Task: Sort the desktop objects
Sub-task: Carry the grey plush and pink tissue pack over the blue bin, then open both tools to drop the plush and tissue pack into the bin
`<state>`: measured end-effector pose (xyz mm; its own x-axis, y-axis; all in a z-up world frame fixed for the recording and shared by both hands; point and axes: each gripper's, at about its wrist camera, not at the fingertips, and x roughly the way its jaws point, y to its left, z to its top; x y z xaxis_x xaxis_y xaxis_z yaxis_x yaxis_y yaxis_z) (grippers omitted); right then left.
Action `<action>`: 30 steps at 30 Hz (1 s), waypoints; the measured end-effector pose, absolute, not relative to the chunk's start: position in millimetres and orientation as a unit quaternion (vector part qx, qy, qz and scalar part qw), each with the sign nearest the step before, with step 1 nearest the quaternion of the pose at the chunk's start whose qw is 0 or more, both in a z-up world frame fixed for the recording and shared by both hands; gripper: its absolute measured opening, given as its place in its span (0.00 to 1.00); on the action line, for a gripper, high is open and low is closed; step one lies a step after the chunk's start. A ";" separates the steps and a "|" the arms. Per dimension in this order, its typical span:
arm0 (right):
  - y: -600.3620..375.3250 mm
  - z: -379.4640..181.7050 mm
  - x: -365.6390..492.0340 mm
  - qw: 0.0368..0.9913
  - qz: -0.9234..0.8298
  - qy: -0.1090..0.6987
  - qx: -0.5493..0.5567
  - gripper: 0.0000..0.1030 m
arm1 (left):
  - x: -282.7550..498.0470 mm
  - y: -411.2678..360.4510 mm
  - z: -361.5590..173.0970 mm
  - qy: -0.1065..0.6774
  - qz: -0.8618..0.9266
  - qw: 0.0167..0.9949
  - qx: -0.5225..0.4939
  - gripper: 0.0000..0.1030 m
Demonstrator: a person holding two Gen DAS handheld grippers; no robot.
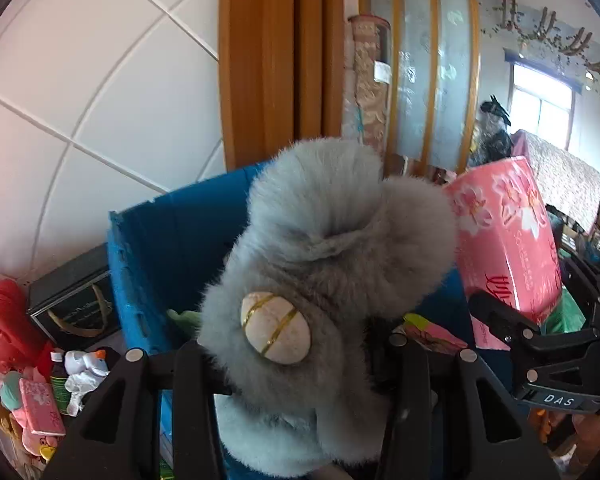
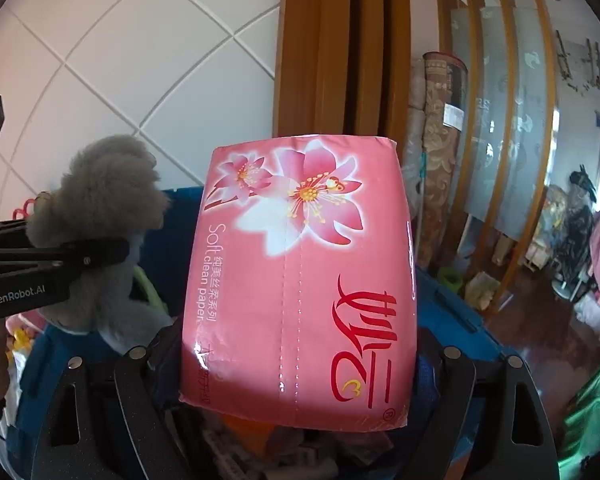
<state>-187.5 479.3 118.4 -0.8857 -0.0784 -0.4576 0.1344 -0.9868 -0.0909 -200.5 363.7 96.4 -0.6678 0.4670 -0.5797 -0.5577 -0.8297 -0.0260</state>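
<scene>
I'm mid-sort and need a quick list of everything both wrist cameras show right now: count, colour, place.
Furry slipper: one, grey, held in left jaws over the crate.
Tissue pack: one, pink with flowers, held in right jaws.
Crate: one, blue, below both held things.
Toy suitcase: one, red, lower left.
Black box: one, against the tiled wall.
Small tissue pack: one, pink, lower left among toys.
Left gripper: one, black, closed on slipper.
Right gripper: one, black, closed on tissue pack.
</scene>
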 end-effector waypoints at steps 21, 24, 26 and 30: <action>489.5 92.1 -201.8 0.059 -0.962 0.070 0.258 0.86 | -220.8 397.1 63.5 0.130 0.869 0.270 -0.393 0.43; 489.8 91.4 -204.6 0.064 -0.959 0.072 0.265 0.86 | -221.4 400.9 60.6 0.141 0.864 0.269 -0.401 0.44; 488.6 91.1 -205.3 0.067 -0.958 0.075 0.268 0.86 | -218.1 401.8 61.7 0.145 0.867 0.267 -0.395 0.44; 485.3 89.1 -202.8 0.078 -0.955 0.078 0.274 0.87 | -214.9 400.3 62.6 0.145 0.873 0.264 -0.383 0.52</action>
<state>-202.8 485.3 89.1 -0.8377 -0.1066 -0.5356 0.1923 -0.9755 -0.1067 -214.9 400.3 62.6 -0.5670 0.3500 -0.7457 -0.5720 -0.8187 0.0507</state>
